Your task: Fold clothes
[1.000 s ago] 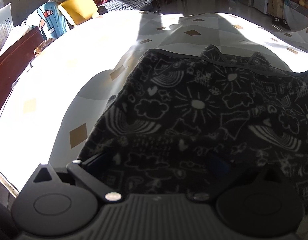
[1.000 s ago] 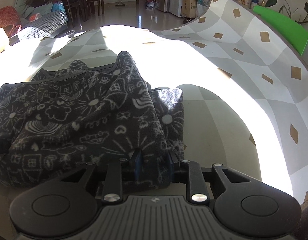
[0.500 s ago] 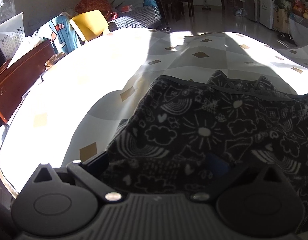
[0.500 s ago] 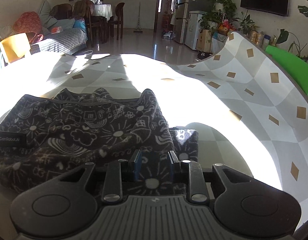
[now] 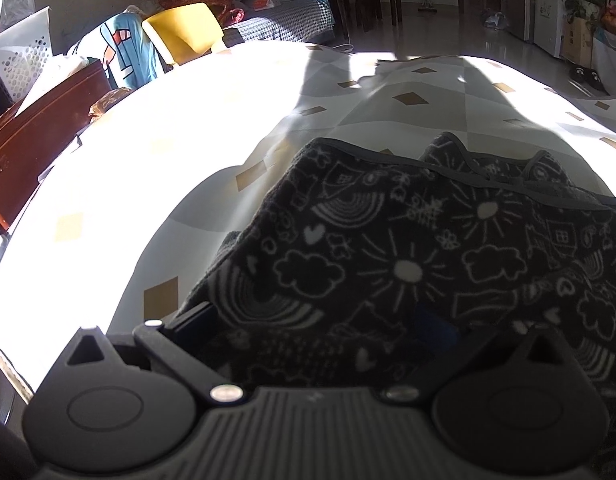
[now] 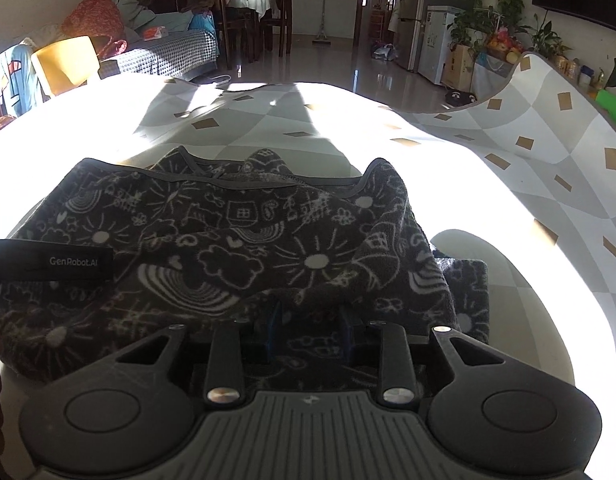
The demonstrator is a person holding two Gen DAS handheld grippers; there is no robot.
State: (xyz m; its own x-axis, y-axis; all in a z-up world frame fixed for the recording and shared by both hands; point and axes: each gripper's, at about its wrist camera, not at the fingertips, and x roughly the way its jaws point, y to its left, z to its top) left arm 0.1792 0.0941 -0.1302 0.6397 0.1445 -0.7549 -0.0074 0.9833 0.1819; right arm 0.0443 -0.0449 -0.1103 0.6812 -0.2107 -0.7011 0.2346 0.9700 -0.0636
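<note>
Lay bunched on a grey-and-white diamond-patterned tablecloth, in hard sunlight: a dark grey fleece garment printed with white suns, clouds and rainbows, its bound edge furthest from the cameras. Right gripper set at the garment's near right edge, blue pads a little apart, jaws just opening, fleece lying between and draped over them. Left gripper at the near left edge, fingers spread wide with cloth heaped across them; could not tell whether anything was pinched. Beyond the table, a yellow plastic chair.
</note>
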